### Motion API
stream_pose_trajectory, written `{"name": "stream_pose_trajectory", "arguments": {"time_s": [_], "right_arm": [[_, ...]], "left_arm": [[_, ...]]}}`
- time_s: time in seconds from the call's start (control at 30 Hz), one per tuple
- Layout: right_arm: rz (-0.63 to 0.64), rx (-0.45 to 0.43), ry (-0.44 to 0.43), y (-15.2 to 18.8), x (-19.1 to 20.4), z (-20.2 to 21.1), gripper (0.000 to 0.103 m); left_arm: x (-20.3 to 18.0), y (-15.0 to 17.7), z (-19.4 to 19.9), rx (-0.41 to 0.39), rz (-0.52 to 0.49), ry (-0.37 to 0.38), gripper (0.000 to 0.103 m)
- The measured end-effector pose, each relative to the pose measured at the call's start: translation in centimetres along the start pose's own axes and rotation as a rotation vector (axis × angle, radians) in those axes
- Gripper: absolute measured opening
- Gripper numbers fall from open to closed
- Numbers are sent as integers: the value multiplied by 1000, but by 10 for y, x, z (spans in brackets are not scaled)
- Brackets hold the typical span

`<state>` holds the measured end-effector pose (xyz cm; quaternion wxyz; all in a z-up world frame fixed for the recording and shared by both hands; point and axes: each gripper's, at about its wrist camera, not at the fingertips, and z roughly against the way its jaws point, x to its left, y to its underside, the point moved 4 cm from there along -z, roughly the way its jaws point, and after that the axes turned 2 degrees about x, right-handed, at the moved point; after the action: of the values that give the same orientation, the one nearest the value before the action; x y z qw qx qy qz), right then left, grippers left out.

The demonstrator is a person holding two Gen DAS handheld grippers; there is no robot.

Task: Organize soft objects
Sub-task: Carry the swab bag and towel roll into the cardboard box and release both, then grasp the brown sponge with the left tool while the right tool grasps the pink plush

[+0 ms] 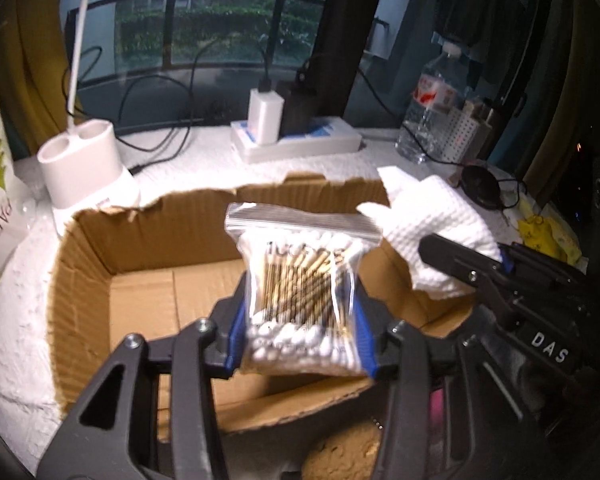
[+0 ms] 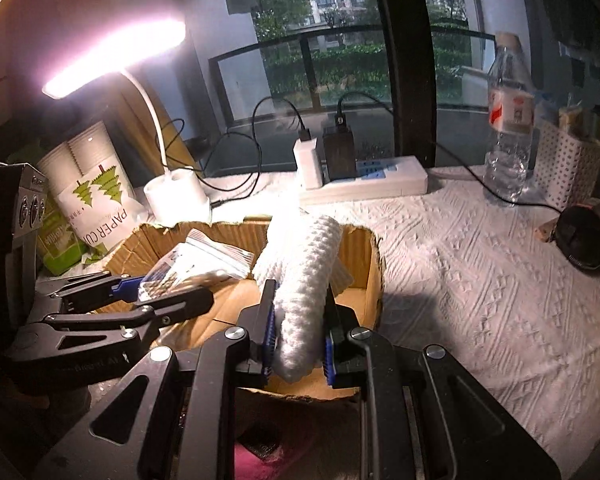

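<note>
- Left tool [image 1: 302, 312]: clenched on a zip-lock bag of cotton swabs [image 1: 300, 284], blue pads pressing both side edges of the bag's lower half. Bag upright, zip strip on top, held in the air over the open cardboard box [image 1: 84, 264].
- From the right wrist view the same left tool [image 2: 160, 284] enters at the left, with the bag [image 2: 196, 268] above the box's left part.
- Right tool [image 2: 298, 324]: clenched on a rolled white waffle-textured cloth [image 2: 308, 276]. Roll gripped near its lower end; upper end leans away from the camera, over the box's far wall.
- Left wrist view: the cloth [image 1: 432, 236] sits just right of the swab bag, over the right rim of the box; the right tool [image 1: 472, 264] grips it from the right. Bag and cloth close together; contact cannot be judged.
- Cardboard box [image 2: 374, 276]: top edges torn and ragged; brown floor visible, partly hidden by both tools.
- Desk [image 2: 480, 264] covered with a white embossed cloth. Box stands at the near edge.
- Far edge: white power strip [image 2: 380, 184] with a white charger [image 2: 310, 162] and a dark adapter [image 2: 340, 152] plugged in.
- Far left: lit white desk lamp, base [image 2: 180, 196] just behind the box; sleeve of paper cups [image 2: 92, 188] left of it.
- Far right: clear water bottle [image 2: 510, 120], perforated white holder [image 2: 568, 172].
</note>
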<state>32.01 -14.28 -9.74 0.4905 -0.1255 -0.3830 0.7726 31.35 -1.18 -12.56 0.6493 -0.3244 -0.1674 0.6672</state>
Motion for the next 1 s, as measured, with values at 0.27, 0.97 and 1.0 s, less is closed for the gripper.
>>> {"name": "stream_pose_trajectory", "arguments": {"time_s": [0.27,0.97,1.0], "right_arm": [[-19,30,10,3,-5,-8,42],[-3,-36,60,14,14,48,50],[-3,-39,61,15,15,51,50]], "left_arm": [[0,2,-2,17,2,4,54],[-7,15,61,-100,-9,-18,72],[-7,17,64,-104,-9,-17,72]]}}
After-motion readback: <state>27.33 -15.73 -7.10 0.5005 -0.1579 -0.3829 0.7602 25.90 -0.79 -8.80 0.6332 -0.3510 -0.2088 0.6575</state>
